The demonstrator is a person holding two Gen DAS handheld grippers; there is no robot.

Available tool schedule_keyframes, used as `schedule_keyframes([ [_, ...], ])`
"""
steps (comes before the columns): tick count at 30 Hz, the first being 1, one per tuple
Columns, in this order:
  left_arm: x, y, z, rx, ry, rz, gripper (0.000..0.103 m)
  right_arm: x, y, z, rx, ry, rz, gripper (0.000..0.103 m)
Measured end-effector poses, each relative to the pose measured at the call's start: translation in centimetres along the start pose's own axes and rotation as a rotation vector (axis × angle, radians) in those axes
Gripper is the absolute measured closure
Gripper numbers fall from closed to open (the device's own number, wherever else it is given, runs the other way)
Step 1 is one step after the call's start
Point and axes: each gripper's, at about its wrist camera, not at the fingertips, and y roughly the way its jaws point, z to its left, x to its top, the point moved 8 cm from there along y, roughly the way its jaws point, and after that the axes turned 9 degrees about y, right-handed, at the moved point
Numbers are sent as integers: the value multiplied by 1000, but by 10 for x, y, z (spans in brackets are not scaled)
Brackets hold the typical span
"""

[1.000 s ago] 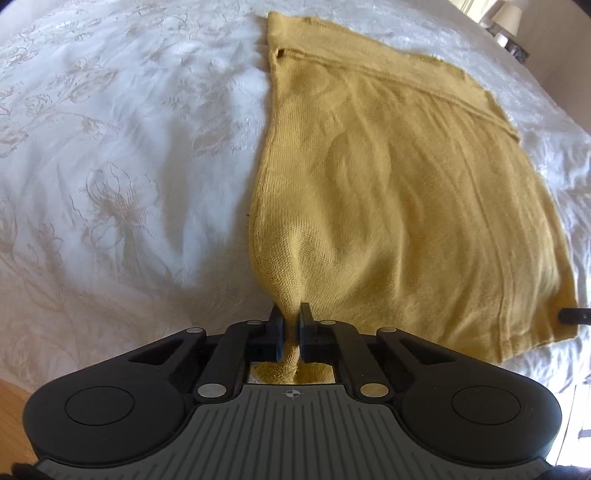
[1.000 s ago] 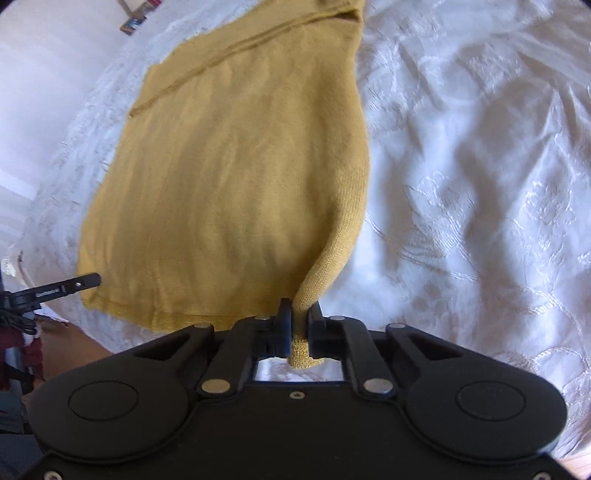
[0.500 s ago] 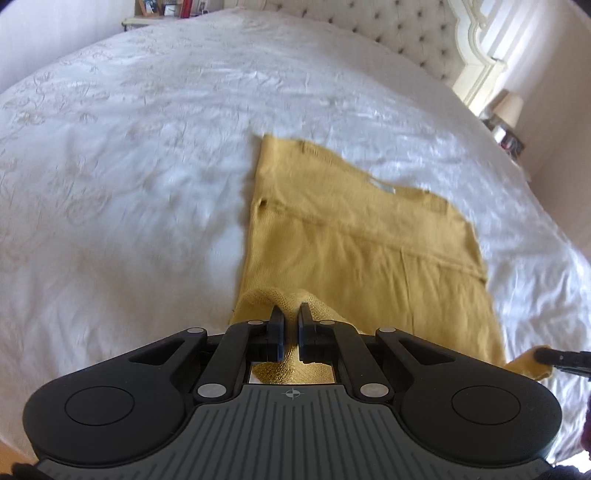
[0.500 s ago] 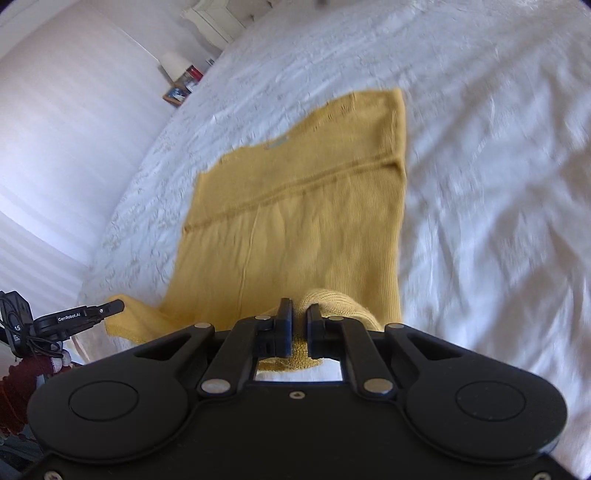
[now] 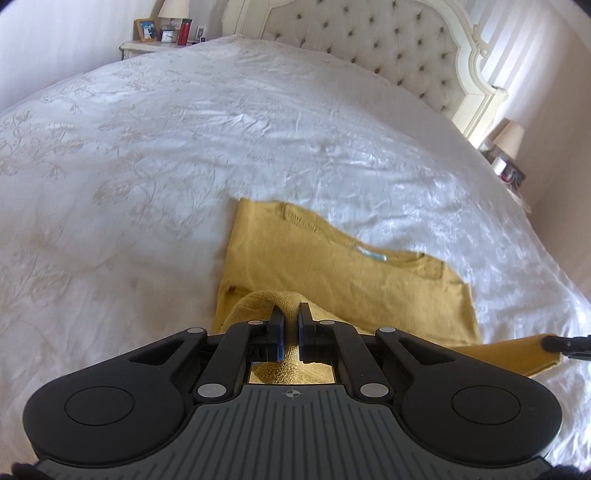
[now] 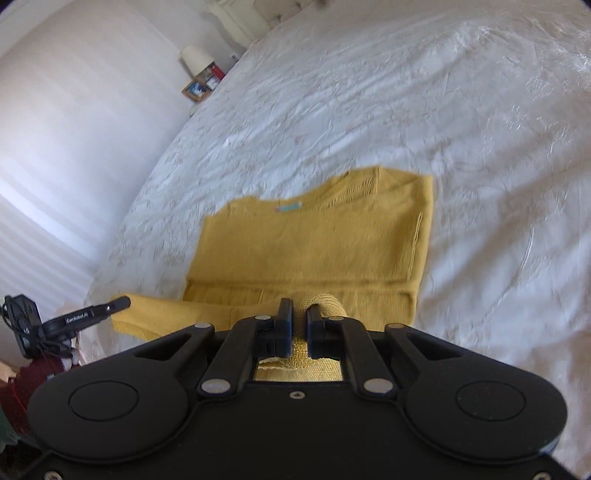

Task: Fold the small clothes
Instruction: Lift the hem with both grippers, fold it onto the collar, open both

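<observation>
A mustard-yellow knit sweater (image 5: 343, 273) lies on the white bedspread (image 5: 147, 166), neckline with a light-blue label toward the headboard. My left gripper (image 5: 289, 325) is shut on the sweater's bottom-left corner and holds it lifted over the body. My right gripper (image 6: 299, 319) is shut on the bottom-right corner of the sweater (image 6: 314, 240), also lifted. The hem hangs between the two grippers. The right gripper's tip shows at the right edge of the left wrist view (image 5: 565, 341); the left gripper shows in the right wrist view (image 6: 92, 314).
A tufted cream headboard (image 5: 388, 48) stands at the bed's far end. A nightstand with a lamp, photo frame and red bottle (image 5: 166, 33) is at the far left, another lamp (image 5: 509, 136) at the right. A white wall (image 6: 74, 110) borders the bed.
Both grippers have lifted the sweater's bottom corners and carried the hem up toward the neckline, folding the lower half over. The views have tilted up to show the headboard and wall.
</observation>
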Motion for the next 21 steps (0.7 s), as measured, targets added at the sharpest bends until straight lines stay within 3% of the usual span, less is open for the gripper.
schedule_keyframes([
  [12, 62, 47, 28, -42, -12, -34, 97, 52, 45, -18, -89, 127, -135, 89],
  [21, 76, 114, 38, -52, -7, 50, 96, 76, 96, -51, -180, 228, -121, 89],
])
